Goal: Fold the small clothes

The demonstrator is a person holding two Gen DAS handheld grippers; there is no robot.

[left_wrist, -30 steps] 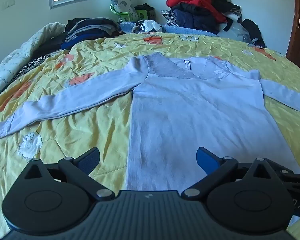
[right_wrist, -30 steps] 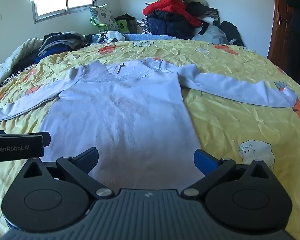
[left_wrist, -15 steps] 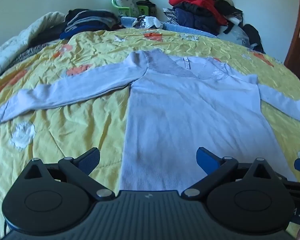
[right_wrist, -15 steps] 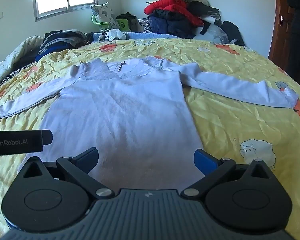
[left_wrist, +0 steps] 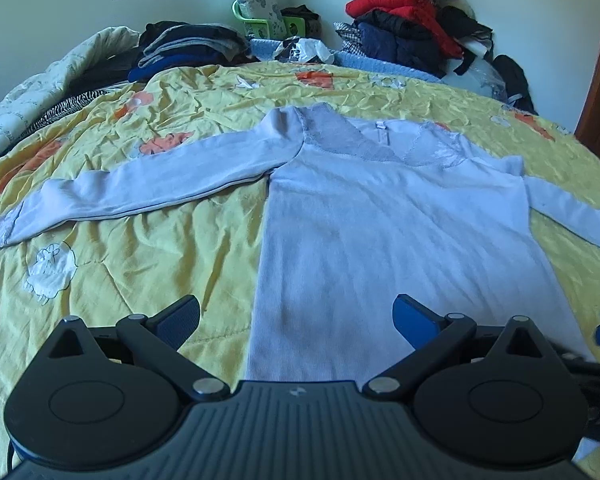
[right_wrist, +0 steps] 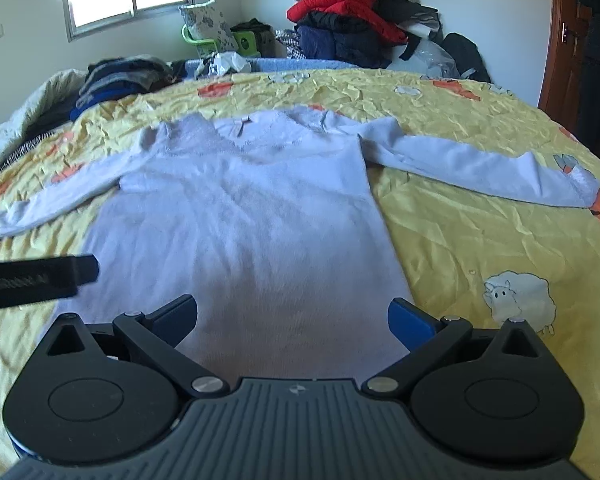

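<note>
A pale blue long-sleeved top lies flat on the yellow bedspread, neck away from me, both sleeves spread out to the sides. It also shows in the right wrist view. My left gripper is open and empty above the hem's left part. My right gripper is open and empty above the hem's right part. The left sleeve reaches far left; the right sleeve reaches far right. The left gripper's body shows at the left of the right wrist view.
Folded dark clothes are stacked at the bed's far left. A heap of red and dark jackets stands at the far right. A green basket sits under the window. A brown door is at the right.
Both grippers have shifted a little over the hem, the left view tilting back up. The top has not moved and both grippers stay open.
</note>
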